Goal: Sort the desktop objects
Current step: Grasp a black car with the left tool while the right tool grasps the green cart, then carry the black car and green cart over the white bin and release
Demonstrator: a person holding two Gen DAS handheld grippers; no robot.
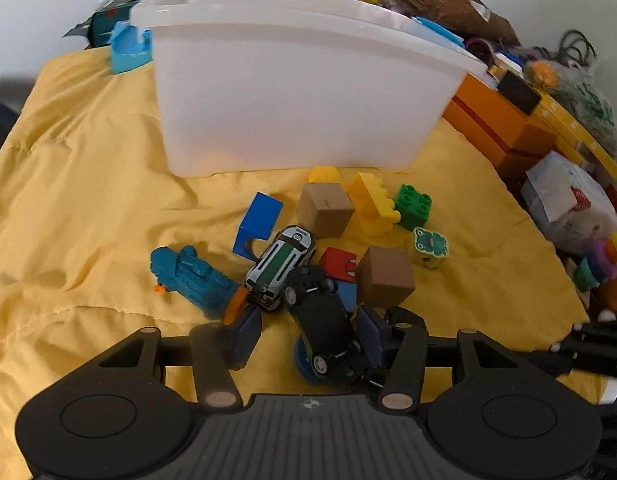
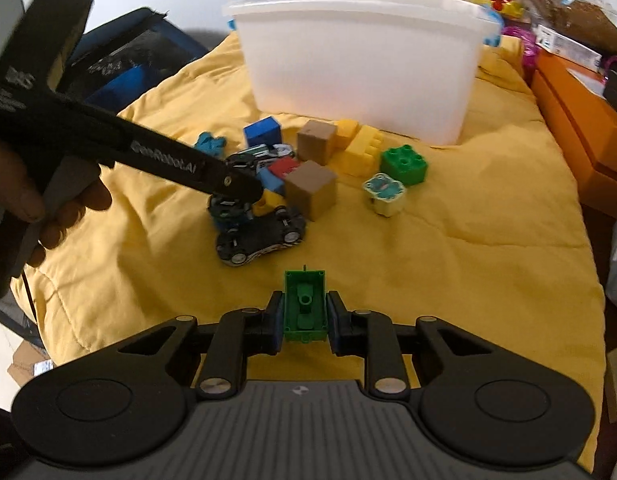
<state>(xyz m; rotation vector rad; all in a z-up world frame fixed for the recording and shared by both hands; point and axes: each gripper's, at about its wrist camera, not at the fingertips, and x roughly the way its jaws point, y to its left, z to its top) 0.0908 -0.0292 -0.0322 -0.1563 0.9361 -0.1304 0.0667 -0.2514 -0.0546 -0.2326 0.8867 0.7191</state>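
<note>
Already the right gripper (image 2: 304, 314) is clamped on a green toy piece (image 2: 304, 308), while the left gripper (image 1: 308, 334), half wide, straddles the black toy car (image 1: 328, 332), probably to lift both into the white bin (image 2: 360, 56).

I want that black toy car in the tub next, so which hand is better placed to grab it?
Left. The left gripper already straddles the black car, jaws open around it. The right gripper is shut on a green toy.

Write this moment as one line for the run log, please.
left tool: around black car, not clamped | right tool: shut on green piece | bin: behind toy pile
</note>
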